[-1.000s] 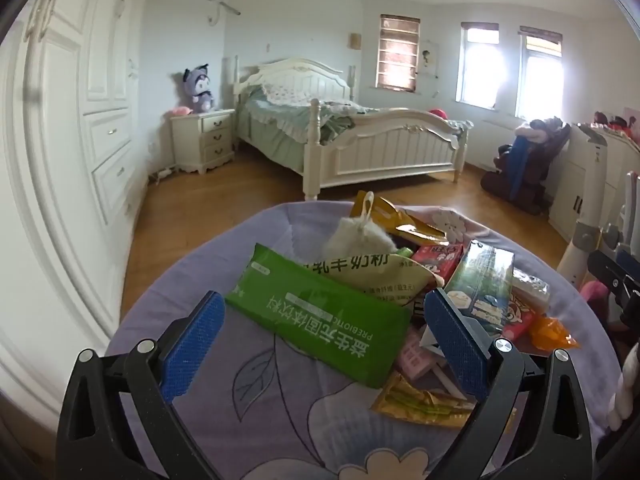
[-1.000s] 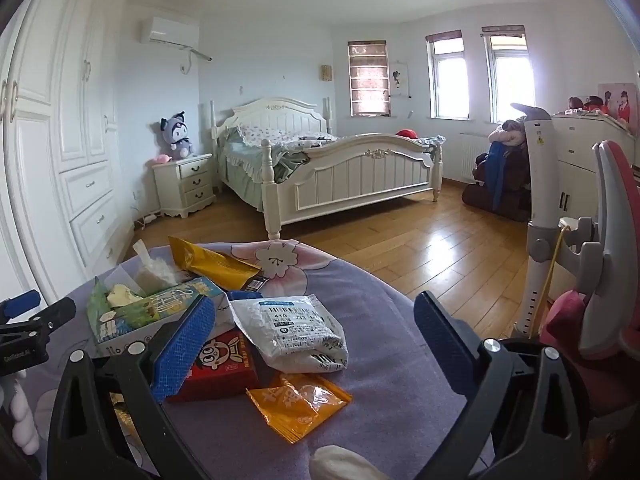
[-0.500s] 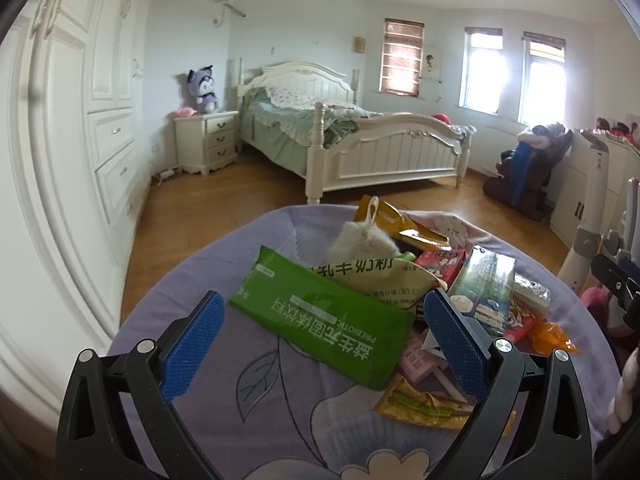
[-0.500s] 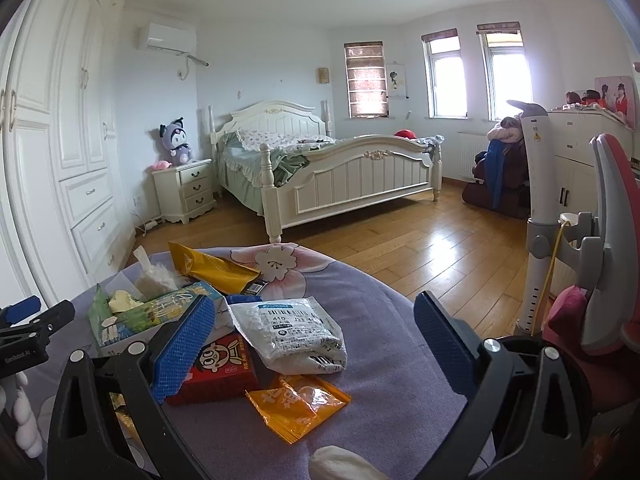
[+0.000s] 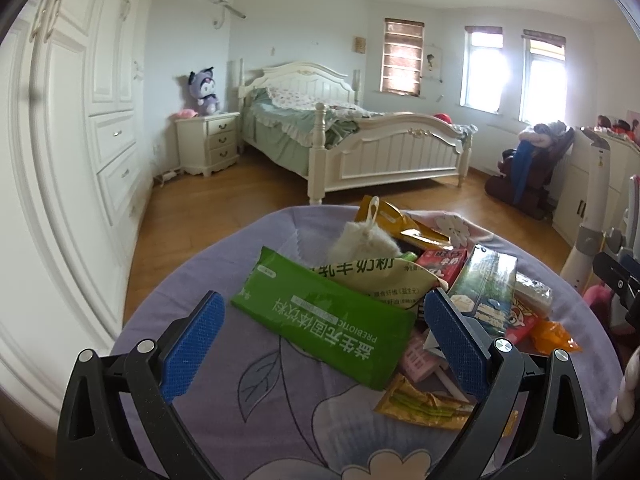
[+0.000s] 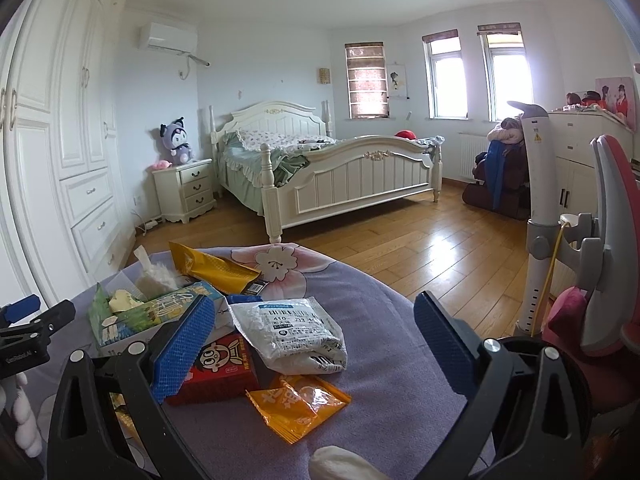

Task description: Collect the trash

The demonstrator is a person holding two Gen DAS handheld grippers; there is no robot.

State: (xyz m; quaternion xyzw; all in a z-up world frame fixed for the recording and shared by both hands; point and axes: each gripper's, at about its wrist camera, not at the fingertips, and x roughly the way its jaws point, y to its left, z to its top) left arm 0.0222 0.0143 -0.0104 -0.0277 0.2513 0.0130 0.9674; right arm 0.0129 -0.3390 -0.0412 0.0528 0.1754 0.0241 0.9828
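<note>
Left wrist view: left gripper spread wide, empty, above green packet on purple cloth. Right wrist view: right gripper spread wide, empty, over white bag, red box, orange wrapper.

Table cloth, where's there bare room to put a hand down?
Free: the cloth right of the white packet, out to the edge, and left of the green packet. Crowded: the middle, around the red box and orange packet.
</note>
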